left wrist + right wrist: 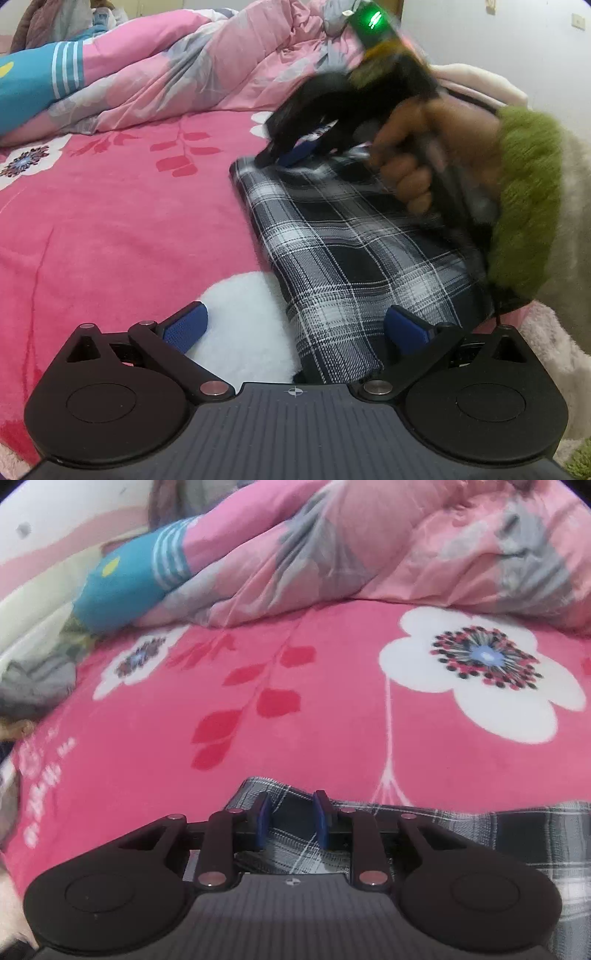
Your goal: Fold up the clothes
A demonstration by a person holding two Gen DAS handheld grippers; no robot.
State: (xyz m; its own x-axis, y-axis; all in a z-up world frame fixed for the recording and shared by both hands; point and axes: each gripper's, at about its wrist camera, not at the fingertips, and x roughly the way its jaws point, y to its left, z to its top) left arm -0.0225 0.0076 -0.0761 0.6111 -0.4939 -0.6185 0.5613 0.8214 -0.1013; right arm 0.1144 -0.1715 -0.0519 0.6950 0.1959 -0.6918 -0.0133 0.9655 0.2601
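Observation:
A black-and-white plaid garment (351,240) lies folded into a long strip on the pink bed, running away from me. My left gripper (295,325) hangs open over its near end, with the right finger above the plaid and the left finger above a white flower print. At the garment's far corner my right gripper (284,157) is held by a hand (406,158) in a green sleeve. In the right wrist view the right gripper (291,823) stands narrow, its blue pads closed on a bunched fold of the plaid garment (517,834).
A pink flowered blanket (129,221) covers the bed. A crumpled pink and grey duvet (203,66) and a blue striped pillow (33,85) are piled along the far side. Grey cloth (33,679) lies at the left edge. Pale fuzzy fabric (554,350) sits at the right.

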